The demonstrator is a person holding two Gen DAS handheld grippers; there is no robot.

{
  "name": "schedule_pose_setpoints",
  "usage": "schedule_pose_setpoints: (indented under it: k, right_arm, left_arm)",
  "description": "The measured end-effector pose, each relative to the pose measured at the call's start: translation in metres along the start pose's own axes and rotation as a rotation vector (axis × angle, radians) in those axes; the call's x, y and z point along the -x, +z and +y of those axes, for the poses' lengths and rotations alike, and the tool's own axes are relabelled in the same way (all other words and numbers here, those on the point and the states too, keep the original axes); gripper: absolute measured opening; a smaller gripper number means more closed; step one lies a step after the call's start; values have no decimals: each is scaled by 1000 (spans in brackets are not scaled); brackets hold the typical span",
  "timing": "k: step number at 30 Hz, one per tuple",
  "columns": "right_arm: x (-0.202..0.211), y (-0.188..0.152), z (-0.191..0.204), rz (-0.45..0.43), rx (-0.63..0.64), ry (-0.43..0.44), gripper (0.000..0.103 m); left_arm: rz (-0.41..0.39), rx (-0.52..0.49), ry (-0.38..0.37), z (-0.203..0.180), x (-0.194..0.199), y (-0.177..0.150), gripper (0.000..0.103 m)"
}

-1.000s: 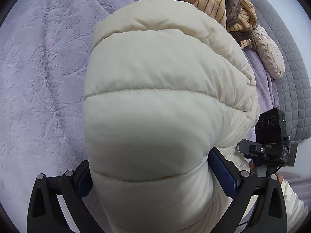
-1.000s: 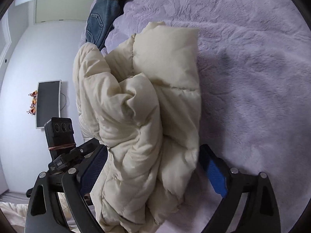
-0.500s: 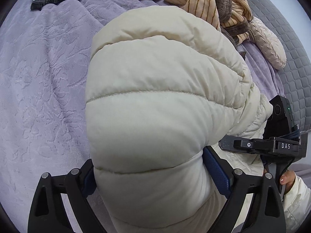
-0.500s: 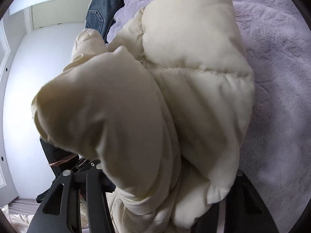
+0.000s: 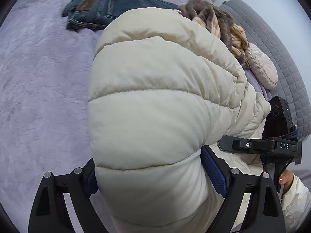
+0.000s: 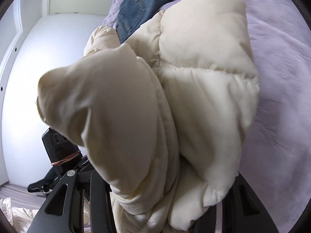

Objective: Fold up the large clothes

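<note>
Both my left claw (image 5: 155, 176) and right claw (image 6: 167, 198) are clenched on the puffy cream jacket (image 5: 155, 101), bundled above the middle of the lavender bed (image 5: 38, 97) (jeans (image 5: 108, 7) near its far edge). Slick padding could slip free and unfold.

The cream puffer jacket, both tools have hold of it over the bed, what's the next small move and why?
Probably carry the cream puffer jacket forward and lay it on the bare lavender blanket: the left tool and right tool each clamp a thick bunched fold, and the jeans lie farther back.
</note>
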State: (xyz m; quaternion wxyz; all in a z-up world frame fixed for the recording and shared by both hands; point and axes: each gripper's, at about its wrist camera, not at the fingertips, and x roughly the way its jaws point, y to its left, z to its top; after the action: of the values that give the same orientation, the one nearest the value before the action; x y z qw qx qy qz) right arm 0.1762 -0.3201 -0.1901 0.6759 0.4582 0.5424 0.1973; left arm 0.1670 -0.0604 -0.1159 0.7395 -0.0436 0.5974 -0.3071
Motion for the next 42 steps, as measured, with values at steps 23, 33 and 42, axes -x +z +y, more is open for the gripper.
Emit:
schedule_pose_setpoints:
  k: [23,33,42]
  right_arm:
    - [-214,75,75,86,100,-84,65]
    - [-127,56,95,-99,82,-232,56]
    - [-114,58,158,-186,337,-324,25]
  left_arm:
    - [-110,196,114,221,7,53,100]
    - [-260,131,199,196,91,18,100]
    - [-170,40,222,158,53,-25,100]
